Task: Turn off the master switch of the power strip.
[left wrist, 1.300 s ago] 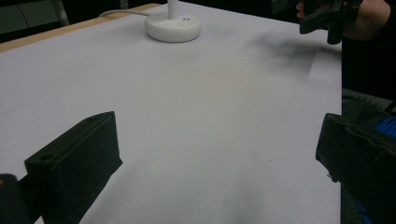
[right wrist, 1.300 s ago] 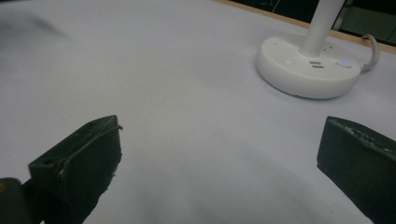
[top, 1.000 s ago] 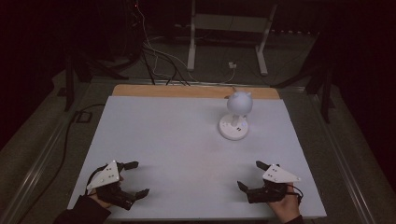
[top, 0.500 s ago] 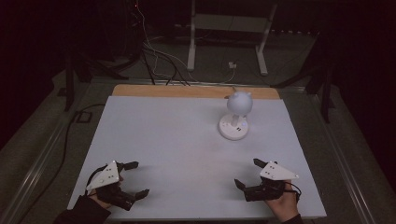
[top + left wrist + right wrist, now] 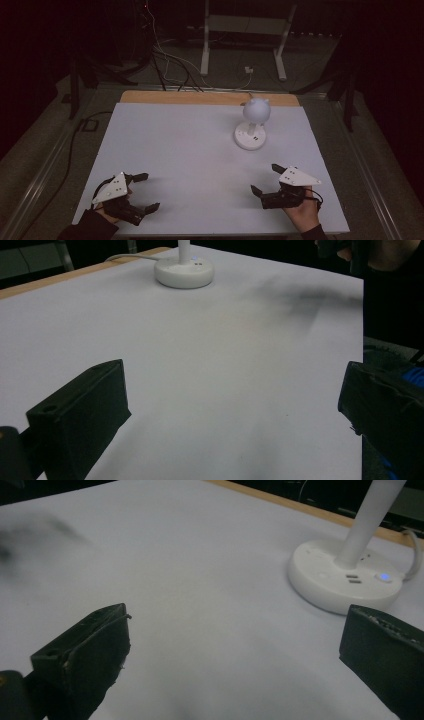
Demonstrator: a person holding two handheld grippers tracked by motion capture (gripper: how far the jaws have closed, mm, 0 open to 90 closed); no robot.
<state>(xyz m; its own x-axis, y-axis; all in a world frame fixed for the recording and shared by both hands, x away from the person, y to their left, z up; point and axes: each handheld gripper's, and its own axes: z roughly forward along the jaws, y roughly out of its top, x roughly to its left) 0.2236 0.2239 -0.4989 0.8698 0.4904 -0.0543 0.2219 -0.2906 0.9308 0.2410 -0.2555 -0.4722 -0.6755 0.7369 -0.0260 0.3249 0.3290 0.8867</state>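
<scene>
A white desk lamp (image 5: 253,125) with a round head and a round base stands on the white table (image 5: 190,145) at the back right; its base (image 5: 184,274) also shows in the left gripper view, and in the right gripper view the base (image 5: 345,577) has a small blue light. My left gripper (image 5: 146,191) rests near the front left corner, open and empty. My right gripper (image 5: 265,179) lies near the front right, open and empty, its jaws pointing left, just in front of the lamp.
A wooden strip (image 5: 210,98) runs along the table's far edge. Beyond it, cables (image 5: 170,60) and a metal stand (image 5: 245,30) sit on the dark floor. A cable (image 5: 75,145) trails down the left side.
My right gripper has shifted slightly toward the table's front. The left gripper and the lamp have stayed put.
</scene>
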